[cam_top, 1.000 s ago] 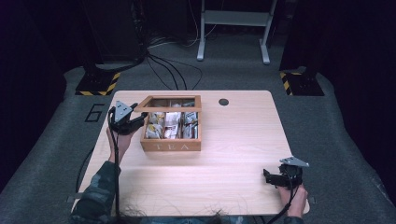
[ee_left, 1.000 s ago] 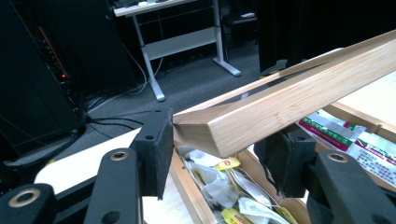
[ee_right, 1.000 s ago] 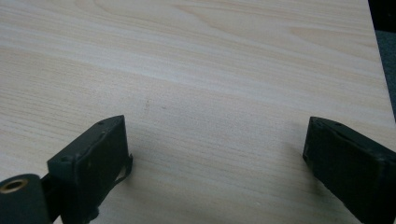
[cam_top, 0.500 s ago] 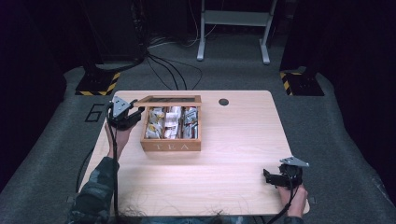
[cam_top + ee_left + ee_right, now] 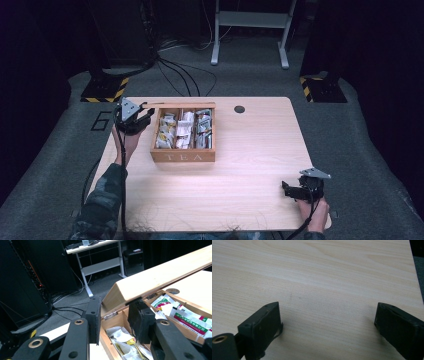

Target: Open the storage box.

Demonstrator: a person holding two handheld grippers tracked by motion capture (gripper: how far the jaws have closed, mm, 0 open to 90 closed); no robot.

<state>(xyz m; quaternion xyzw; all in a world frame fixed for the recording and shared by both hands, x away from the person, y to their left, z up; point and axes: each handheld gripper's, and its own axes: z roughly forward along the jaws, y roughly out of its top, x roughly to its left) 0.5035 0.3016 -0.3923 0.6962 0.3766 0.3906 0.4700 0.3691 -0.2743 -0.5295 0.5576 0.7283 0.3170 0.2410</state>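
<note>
At the near right edge of the worktop, the right tool rests low with its jaws spread wide, nothing between them. Farther off, left of centre, stands one wooden tea box, its long axis running left to right, the lettered front facing the person, three compartments of tea packets inside. At its far left corner, the left tool has just clenched on the raised lid, which tilts up over the box.

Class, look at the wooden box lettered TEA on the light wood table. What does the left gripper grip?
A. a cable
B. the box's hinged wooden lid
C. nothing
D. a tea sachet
B: in the left gripper view, the left gripper is shut on the raised hinged wooden lid of the wooden box.
</note>
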